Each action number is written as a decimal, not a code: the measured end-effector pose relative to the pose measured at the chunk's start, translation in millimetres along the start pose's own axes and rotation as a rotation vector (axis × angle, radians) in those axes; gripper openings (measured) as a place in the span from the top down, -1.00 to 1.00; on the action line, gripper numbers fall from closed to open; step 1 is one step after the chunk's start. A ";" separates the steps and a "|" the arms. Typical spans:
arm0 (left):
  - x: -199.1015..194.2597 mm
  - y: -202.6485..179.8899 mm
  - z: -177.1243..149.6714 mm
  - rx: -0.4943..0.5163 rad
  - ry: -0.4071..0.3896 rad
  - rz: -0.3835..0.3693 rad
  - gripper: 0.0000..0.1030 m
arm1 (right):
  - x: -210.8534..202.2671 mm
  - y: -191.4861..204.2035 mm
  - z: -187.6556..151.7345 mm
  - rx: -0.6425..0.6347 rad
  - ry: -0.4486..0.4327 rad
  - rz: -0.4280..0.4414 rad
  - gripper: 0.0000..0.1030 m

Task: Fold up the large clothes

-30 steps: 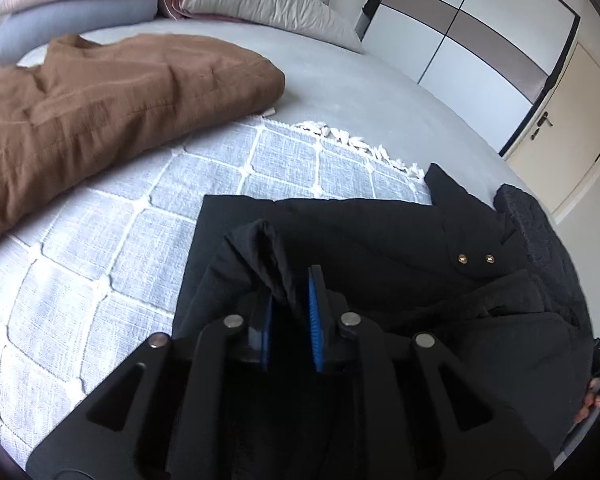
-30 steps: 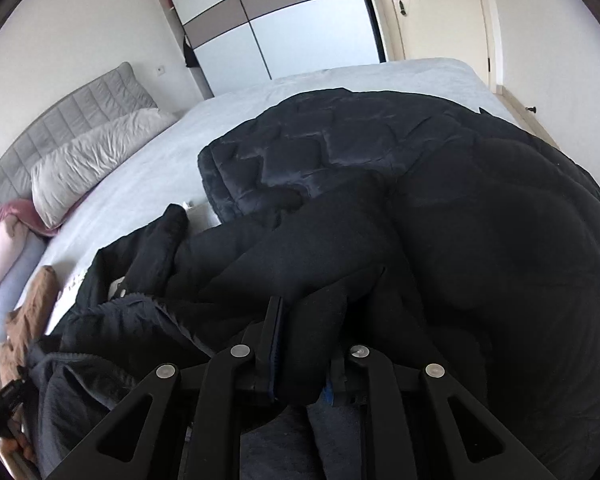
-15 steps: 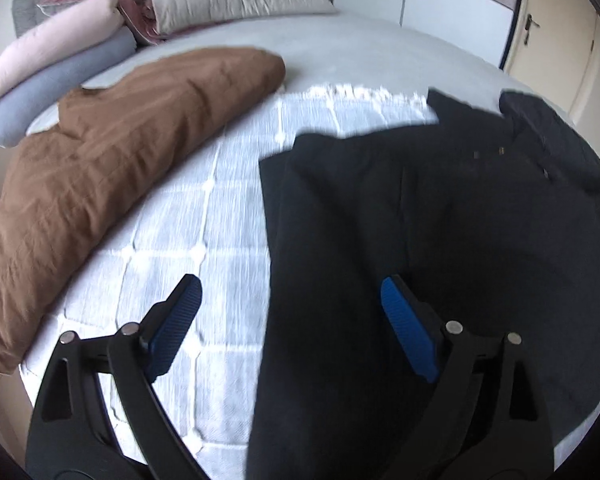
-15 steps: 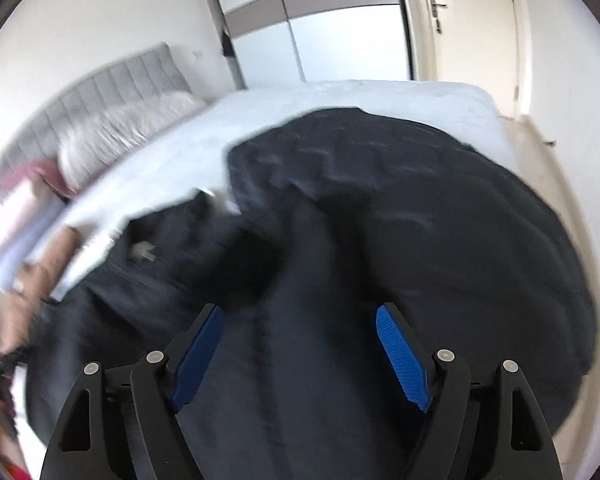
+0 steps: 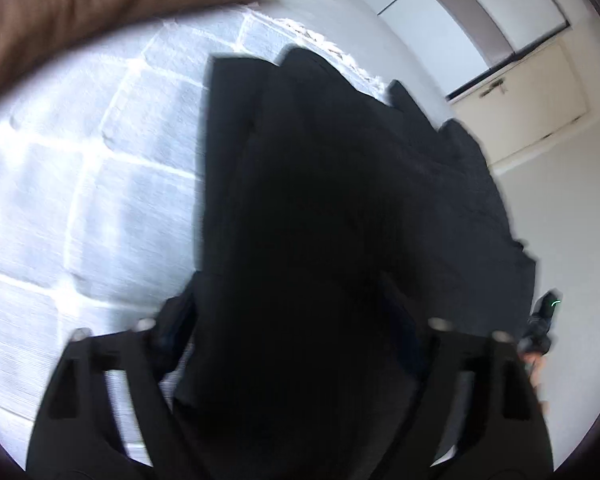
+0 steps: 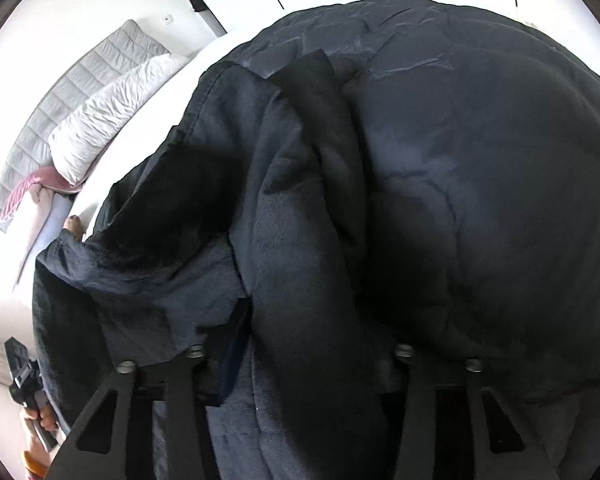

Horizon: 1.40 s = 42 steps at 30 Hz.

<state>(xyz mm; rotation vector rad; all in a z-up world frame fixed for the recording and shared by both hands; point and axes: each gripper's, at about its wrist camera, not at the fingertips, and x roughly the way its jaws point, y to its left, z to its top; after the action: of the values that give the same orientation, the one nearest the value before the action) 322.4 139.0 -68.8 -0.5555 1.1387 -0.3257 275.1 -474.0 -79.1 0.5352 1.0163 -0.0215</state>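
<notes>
The black coat (image 6: 440,184) lies in a rumpled heap on the bed (image 5: 340,12), part of it over a white checked blanket (image 5: 100,184), and its dark cloth fills most of both views. The left gripper (image 5: 296,332) has its fingers spread wide with coat cloth lying between them, and the right gripper (image 6: 300,352) is likewise spread wide over a thick fold of the coat that runs up between its fingers. Further off, a brown garment (image 5: 80,12) lies at the blanket's far edge, a white pillow (image 6: 108,120) leans against the grey headboard (image 6: 72,92), and a wardrobe (image 5: 460,8) stands past the bed.
</notes>
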 end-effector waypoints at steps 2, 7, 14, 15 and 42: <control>-0.1 -8.1 -6.0 -0.002 -0.039 0.052 -0.03 | -3.4 5.7 -5.1 -0.006 -0.016 -0.006 0.35; -40.1 -35.5 -21.0 -0.027 -0.150 0.090 0.42 | -38.3 34.8 -10.7 -0.004 -0.105 -0.049 0.53; -142.3 -90.2 -42.3 0.057 -0.226 0.062 0.47 | -141.9 77.9 -20.3 -0.060 -0.196 0.076 0.56; -159.5 -92.1 -49.2 0.059 -0.230 0.064 0.47 | -159.0 83.8 -26.5 -0.072 -0.199 0.085 0.56; -171.8 36.9 -216.0 0.013 -0.036 0.216 0.00 | -135.3 -37.1 -206.8 0.085 0.083 -0.001 0.21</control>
<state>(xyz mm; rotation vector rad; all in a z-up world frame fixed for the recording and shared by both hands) 55.1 203.6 -24.9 -0.4207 1.1498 -0.1356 26.9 -447.0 -69.3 0.6167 1.0998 -0.0438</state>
